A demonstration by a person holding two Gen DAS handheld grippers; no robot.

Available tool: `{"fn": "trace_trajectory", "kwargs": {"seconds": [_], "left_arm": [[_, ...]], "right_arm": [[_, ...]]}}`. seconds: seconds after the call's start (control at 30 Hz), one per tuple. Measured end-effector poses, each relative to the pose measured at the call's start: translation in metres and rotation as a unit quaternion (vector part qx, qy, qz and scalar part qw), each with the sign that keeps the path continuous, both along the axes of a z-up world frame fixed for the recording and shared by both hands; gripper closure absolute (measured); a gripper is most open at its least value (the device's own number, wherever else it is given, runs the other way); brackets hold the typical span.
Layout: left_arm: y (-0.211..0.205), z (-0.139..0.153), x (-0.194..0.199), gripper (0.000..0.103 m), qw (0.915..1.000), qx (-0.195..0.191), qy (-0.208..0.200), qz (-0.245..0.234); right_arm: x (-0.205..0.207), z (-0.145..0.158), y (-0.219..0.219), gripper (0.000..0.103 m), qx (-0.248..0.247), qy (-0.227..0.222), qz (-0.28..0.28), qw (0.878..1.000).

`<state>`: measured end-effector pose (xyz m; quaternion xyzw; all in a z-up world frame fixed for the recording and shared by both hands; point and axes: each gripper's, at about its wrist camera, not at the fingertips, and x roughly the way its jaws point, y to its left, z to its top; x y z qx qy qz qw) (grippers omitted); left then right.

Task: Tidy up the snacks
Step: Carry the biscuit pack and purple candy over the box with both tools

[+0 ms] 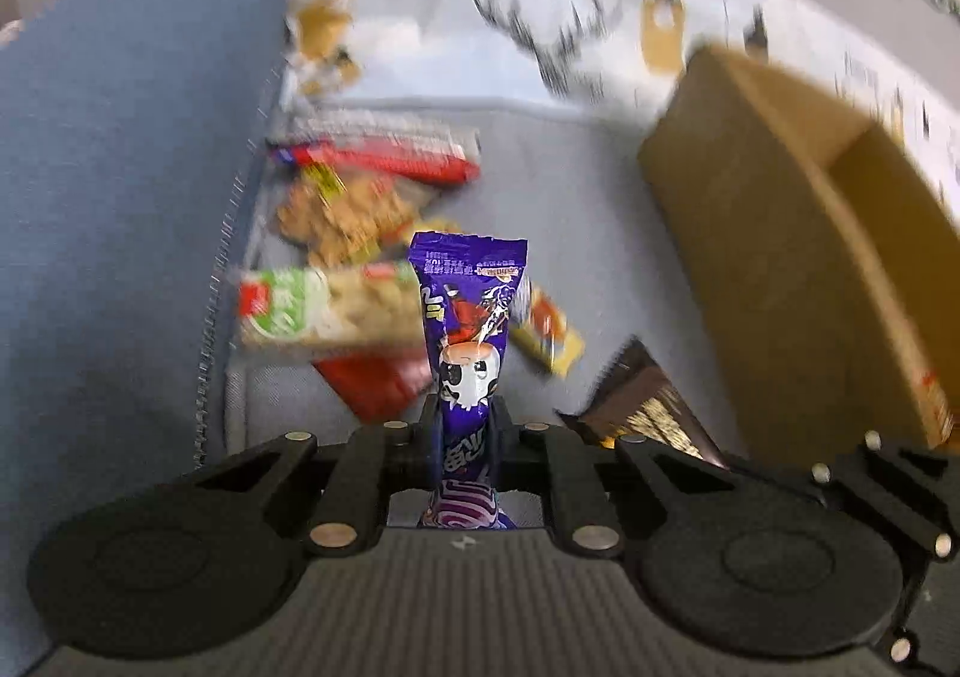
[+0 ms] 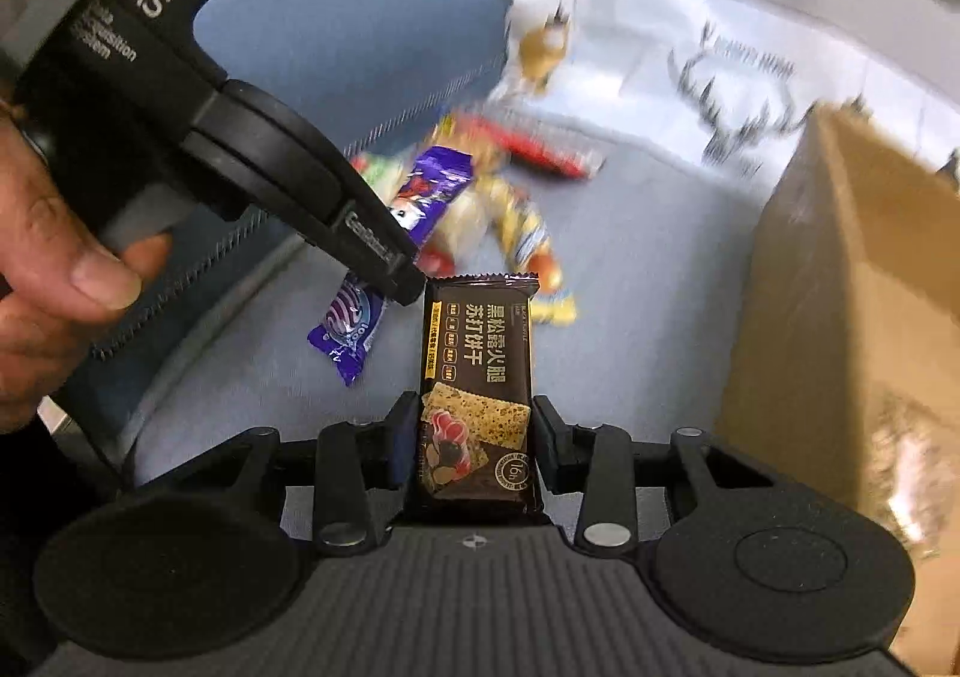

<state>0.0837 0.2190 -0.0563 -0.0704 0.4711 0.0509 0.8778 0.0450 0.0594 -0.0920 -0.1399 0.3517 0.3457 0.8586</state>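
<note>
Left gripper [image 1: 465,425]: closed upon purple snack packet [image 1: 471,329], held upright, left of the cardboard box [image 1: 798,257]. Right gripper [image 2: 474,437]: clamped on dark cracker packet [image 2: 477,377], held left of the box; loose snacks [image 1: 342,257] are piled farther left.

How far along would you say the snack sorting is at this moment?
Nothing visibly finished: the cardboard box interior is not visible. In hand: left gripper holds the purple snack packet; right gripper holds the brown cracker packet. Left: several snack packets remain on the sofa.
</note>
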Motion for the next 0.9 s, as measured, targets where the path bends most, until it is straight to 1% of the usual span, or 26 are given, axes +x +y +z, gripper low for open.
{"fn": "trace_trajectory", "kwargs": {"seconds": [0.13, 0.3, 0.43, 0.53, 0.6, 0.67, 0.73, 0.8, 0.83, 0.87, 0.9], "left_arm": [[-0.007, 0.023, -0.014, 0.089, 0.9979, -0.01, -0.058, 0.028], [-0.024, 0.046, -0.022, 0.089, 0.9924, 0.007, -0.116, 0.04], [-0.039, 0.054, -0.022, 0.089, 0.9886, 0.008, -0.142, 0.05], [-0.055, 0.06, -0.023, 0.089, 0.9866, 0.008, -0.158, 0.04], [-0.067, 0.061, -0.02, 0.089, 0.9856, 0.006, -0.167, 0.025], [-0.08, 0.063, -0.017, 0.089, 0.9845, 0.004, -0.175, 0.009], [-0.092, 0.063, -0.014, 0.089, 0.9835, 0.001, -0.181, -0.003], [-0.103, 0.062, -0.008, 0.089, 0.9825, -0.008, -0.186, -0.013], [-0.109, 0.062, -0.006, 0.089, 0.9819, -0.013, -0.188, -0.018], [-0.114, 0.061, -0.001, 0.089, 0.9814, -0.018, -0.19, -0.021], [-0.12, 0.061, 0.003, 0.089, 0.9806, -0.026, -0.193, -0.026]], "right_arm": [[-0.008, 0.017, -0.016, 0.062, 0.02, -0.035, -0.021, 0.999], [-0.012, 0.049, -0.042, 0.062, 0.062, -0.08, -0.035, 0.994], [-0.002, 0.088, -0.072, 0.062, 0.11, -0.113, -0.056, 0.986], [0.011, 0.118, -0.104, 0.062, 0.138, -0.15, -0.069, 0.977], [0.022, 0.131, -0.13, 0.062, 0.151, -0.174, -0.079, 0.97], [0.035, 0.134, -0.154, 0.062, 0.159, -0.192, -0.097, 0.964], [0.051, 0.126, -0.178, 0.062, 0.168, -0.194, -0.13, 0.958], [0.062, 0.109, -0.2, 0.062, 0.171, -0.175, -0.182, 0.952], [0.067, 0.101, -0.207, 0.062, 0.166, -0.158, -0.201, 0.952], [0.073, 0.096, -0.211, 0.062, 0.162, -0.139, -0.215, 0.953], [0.077, 0.095, -0.217, 0.062, 0.169, -0.129, -0.224, 0.951]]}}
